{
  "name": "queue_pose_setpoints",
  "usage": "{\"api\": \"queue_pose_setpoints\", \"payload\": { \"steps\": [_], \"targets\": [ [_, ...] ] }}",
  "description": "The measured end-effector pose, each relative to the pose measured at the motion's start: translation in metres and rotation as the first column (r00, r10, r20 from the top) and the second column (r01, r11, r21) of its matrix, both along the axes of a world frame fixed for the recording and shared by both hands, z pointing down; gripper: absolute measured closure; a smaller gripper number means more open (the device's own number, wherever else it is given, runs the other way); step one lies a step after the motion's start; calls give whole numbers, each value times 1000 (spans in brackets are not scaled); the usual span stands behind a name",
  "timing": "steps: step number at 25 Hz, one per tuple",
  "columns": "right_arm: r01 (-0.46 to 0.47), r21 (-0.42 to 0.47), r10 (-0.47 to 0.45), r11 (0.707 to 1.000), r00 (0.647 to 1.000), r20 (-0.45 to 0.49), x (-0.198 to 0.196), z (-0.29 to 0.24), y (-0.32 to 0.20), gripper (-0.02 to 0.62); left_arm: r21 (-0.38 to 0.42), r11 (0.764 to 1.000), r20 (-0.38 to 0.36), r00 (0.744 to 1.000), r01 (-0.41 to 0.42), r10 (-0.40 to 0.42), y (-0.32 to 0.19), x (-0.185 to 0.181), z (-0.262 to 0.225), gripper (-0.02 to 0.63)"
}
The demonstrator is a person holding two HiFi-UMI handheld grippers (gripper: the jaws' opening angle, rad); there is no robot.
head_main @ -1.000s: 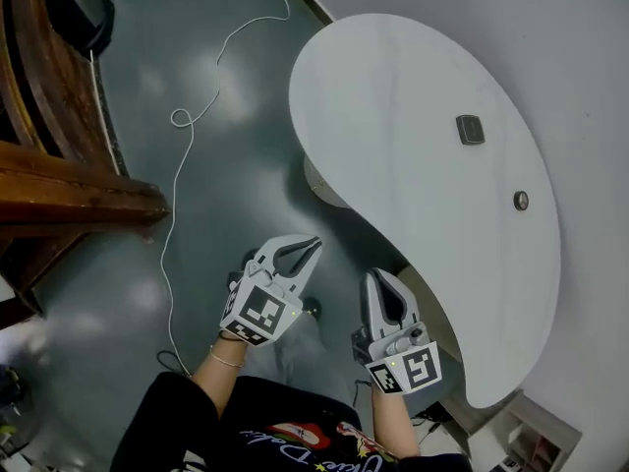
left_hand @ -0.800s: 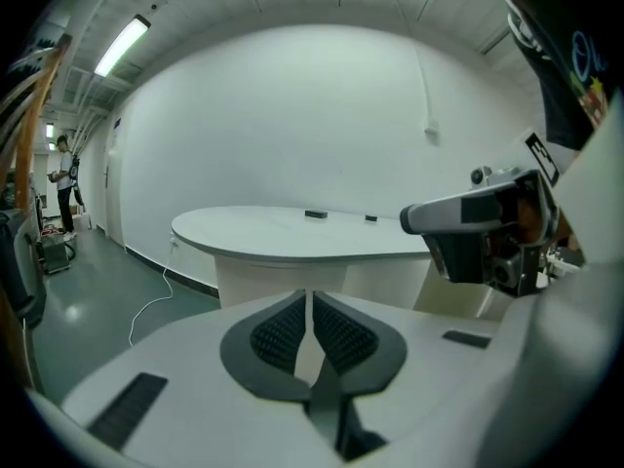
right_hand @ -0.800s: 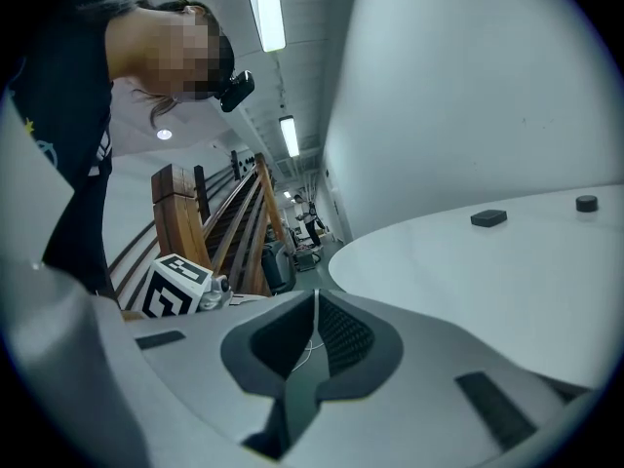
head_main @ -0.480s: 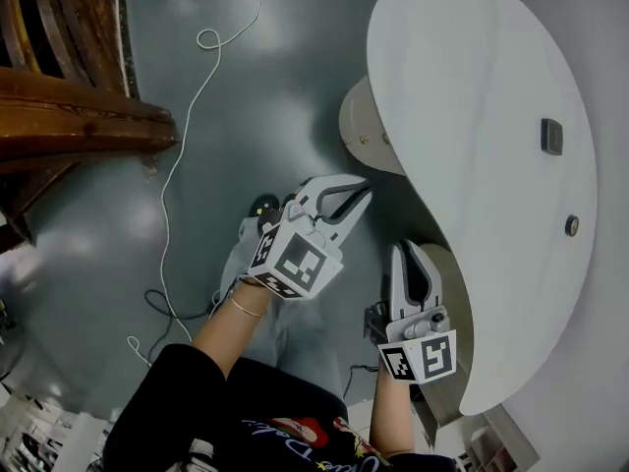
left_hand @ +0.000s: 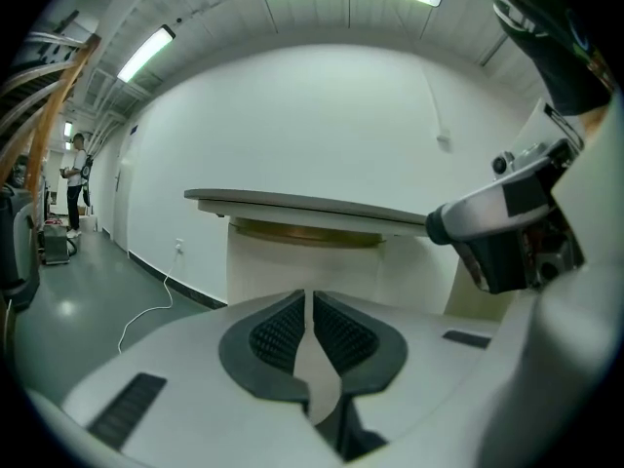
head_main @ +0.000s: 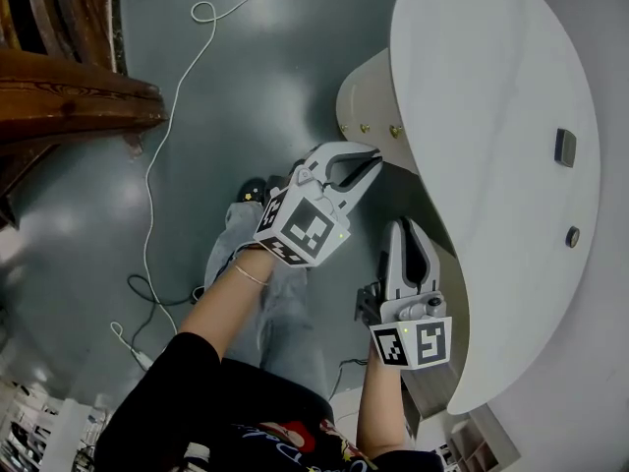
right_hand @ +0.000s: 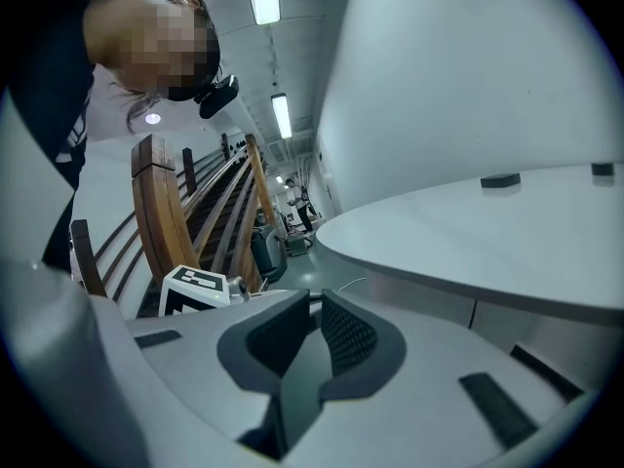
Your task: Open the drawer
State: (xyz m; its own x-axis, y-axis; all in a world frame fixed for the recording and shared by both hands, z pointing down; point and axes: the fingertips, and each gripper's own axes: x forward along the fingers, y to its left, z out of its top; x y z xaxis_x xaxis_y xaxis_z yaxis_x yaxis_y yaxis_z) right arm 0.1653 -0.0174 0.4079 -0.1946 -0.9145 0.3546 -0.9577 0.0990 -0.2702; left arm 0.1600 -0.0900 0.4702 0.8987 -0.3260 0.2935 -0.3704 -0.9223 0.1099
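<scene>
**Grippers shut and empty before the cabinet under the table**

Head view, looking steeply down. A person holds the left gripper point(head_main: 373, 157) and the right gripper point(head_main: 406, 227) side by side above a grey-green floor point(head_main: 246, 77), both pointing towards a white, kidney-shaped table top point(head_main: 501, 116).

Under the table top's near edge stands a cream, curved cabinet point(head_main: 362, 94) with small brass knobs point(head_main: 396, 131) on its front. The drawer belongs to this cabinet, but its outline cannot be made out, and nothing on the front stands pulled out.

The left gripper's tips lie near the cabinet's lower edge, not touching it. In the left gripper view the ribbed pads stand together with only a slit between them and hold nothing, and the cabinet is straight ahead. The right gripper lies just beside the table top's rim. Its pads are likewise drawn together on nothing.

A dark rectangular fitting point(head_main: 565, 147) and a small round one point(head_main: 572, 236) sit on the table top. A white cable point(head_main: 162, 136) trails over the floor past a wooden railing point(head_main: 69, 91).
</scene>
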Motion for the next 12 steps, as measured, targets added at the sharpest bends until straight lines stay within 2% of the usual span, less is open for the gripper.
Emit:
{"api": "queue_pose_setpoints", "payload": {
  "steps": [4,6,12],
  "targets": [
    [-2,2,2,1000,1000,-7,-1,6,-13,566,33,999,40,999,-30,29,-10,8,16,594],
    [9,-4,-9,1000,1000,-15,-2,9,-16,565,14,999,54,997,-50,49,-12,14,27,514],
    [-11,-13,11,1000,1000,-23,6,15,-22,565,-27,999,57,997,-45,46,-25,25,49,497]
  ]
}}
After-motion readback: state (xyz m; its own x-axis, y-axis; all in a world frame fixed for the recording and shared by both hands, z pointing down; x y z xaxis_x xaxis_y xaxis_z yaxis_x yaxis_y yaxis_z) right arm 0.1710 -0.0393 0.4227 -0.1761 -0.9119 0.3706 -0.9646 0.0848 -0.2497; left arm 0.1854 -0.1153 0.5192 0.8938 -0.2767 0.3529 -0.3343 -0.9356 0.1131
